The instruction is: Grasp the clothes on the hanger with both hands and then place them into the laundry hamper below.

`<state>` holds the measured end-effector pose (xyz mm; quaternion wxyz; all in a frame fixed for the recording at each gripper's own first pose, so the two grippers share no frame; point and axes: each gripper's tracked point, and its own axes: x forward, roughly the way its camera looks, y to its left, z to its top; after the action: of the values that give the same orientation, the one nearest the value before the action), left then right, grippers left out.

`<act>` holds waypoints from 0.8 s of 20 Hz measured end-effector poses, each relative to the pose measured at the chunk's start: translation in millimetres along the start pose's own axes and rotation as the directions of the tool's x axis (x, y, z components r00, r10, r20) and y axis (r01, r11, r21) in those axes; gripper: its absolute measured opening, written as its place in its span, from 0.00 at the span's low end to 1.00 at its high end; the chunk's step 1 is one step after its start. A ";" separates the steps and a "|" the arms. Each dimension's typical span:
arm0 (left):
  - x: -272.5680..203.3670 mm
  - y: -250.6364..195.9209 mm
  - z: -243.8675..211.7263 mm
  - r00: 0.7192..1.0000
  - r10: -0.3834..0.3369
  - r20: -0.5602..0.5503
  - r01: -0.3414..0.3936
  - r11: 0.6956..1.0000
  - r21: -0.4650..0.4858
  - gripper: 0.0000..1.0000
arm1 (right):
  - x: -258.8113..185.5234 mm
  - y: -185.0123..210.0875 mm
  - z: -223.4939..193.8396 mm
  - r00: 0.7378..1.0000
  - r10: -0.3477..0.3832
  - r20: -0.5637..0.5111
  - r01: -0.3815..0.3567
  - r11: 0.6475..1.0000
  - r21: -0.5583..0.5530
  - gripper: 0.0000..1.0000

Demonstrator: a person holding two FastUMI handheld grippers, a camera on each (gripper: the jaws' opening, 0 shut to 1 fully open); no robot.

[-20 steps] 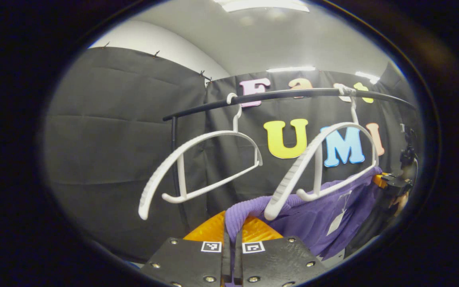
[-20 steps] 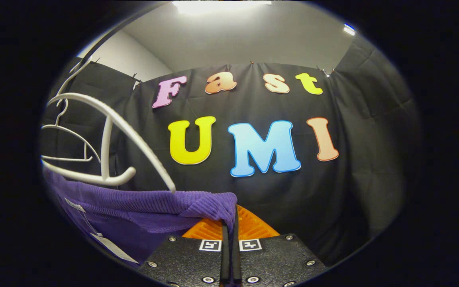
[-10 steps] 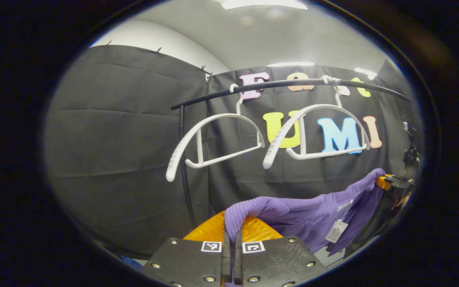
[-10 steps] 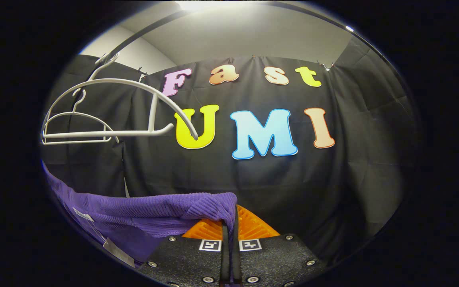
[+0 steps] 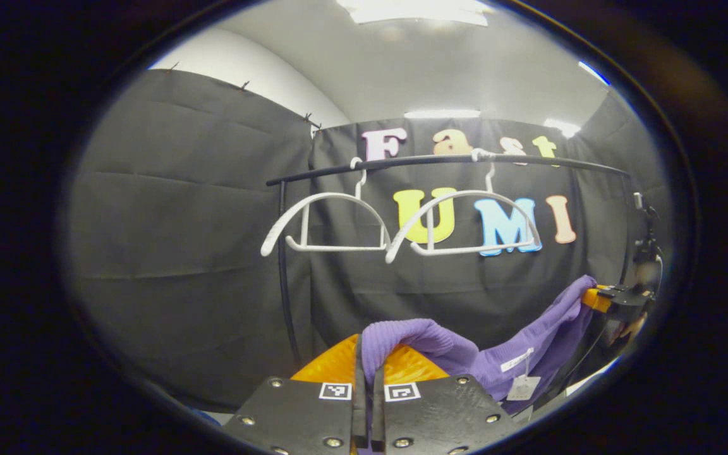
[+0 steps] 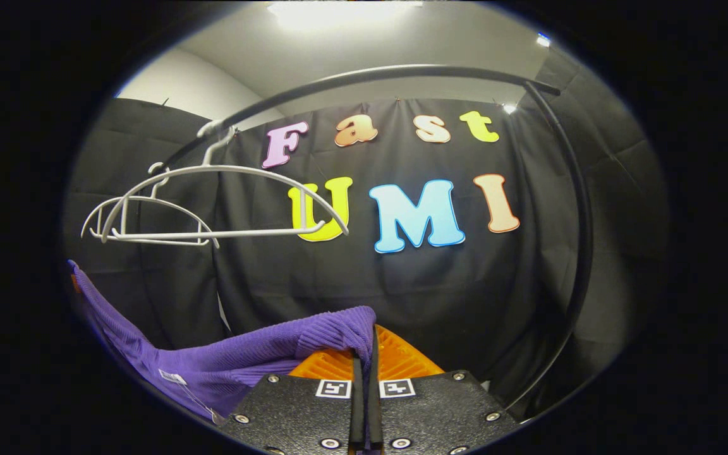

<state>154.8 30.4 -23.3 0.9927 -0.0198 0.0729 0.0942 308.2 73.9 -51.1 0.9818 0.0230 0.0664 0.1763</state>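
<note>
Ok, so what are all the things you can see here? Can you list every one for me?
sweater: one, purple, stretched between the two grippers, below the hangers and off them
tag: one, white, dangling from the sweater
hangers: two, white, bare, side by side on the rail
rail: one, black, running across above the hangers, with a post down each end
ceiling light: one, white, overhead
left gripper: one, black with orange fingers, shut on one end of the sweater
right gripper: one, black with orange fingers, shut on the other end of the sweater
</note>
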 end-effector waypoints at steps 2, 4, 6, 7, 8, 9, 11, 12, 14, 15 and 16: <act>-8.6 -4.7 7.0 0.999 -0.031 0.015 0.031 0.999 -0.026 0.08 | -23.2 11.9 5.5 1.000 0.012 -0.002 -0.012 1.000 0.010 0.02; -12.5 -8.1 13.7 0.998 -0.063 0.031 0.064 0.997 -0.037 0.08 | -47.2 26.3 12.9 1.000 0.022 0.008 -0.022 1.000 0.016 0.02; -17.6 -10.2 18.0 0.995 -0.098 0.037 0.099 0.994 -0.039 0.09 | -70.3 40.9 17.4 0.999 0.032 0.018 -0.033 0.999 0.019 0.02; -21.8 -11.2 20.1 0.992 -0.116 0.041 0.118 0.992 -0.044 0.08 | -81.0 49.7 19.5 0.999 0.042 0.018 -0.042 0.999 0.020 0.02; -29.9 -13.2 20.2 0.990 -0.135 0.045 0.138 0.989 -0.050 0.00 | -90.4 58.7 20.5 0.999 0.051 0.018 -0.051 0.998 0.021 0.02; -35.8 -15.7 21.3 0.987 -0.155 0.050 0.157 0.986 -0.051 0.00 | -99.9 67.7 19.9 0.998 0.063 0.014 -0.063 0.998 0.020 0.02; -46.5 -17.0 20.2 0.982 -0.182 0.056 0.184 0.982 -0.044 0.08 | -117.4 86.4 18.2 0.997 0.082 0.008 -0.083 0.997 0.012 0.02; -51.8 -20.0 17.1 0.979 -0.197 0.057 0.200 0.979 -0.039 0.08 | -124.8 93.5 18.2 0.996 0.091 0.006 -0.091 0.996 0.008 0.02; -61.2 -28.1 9.2 0.972 -0.230 0.048 0.232 0.972 -0.032 0.04 | -138.2 108.1 14.9 0.994 0.108 -0.001 -0.108 0.994 0.007 0.02; -63.9 -31.8 4.7 0.968 -0.247 0.041 0.248 0.968 -0.034 0.04 | -142.9 116.2 11.8 0.993 0.117 -0.005 -0.117 0.993 0.010 0.02; -63.2 -36.8 -1.7 0.964 -0.263 0.036 0.265 0.964 -0.038 0.04 | -147.2 123.6 8.4 0.992 0.125 -0.011 -0.124 0.992 0.013 0.02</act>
<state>100.1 -17.5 -14.6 0.9967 -0.0489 0.0525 -0.0371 130.2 138.1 -16.3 0.9684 0.0320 0.0716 0.2369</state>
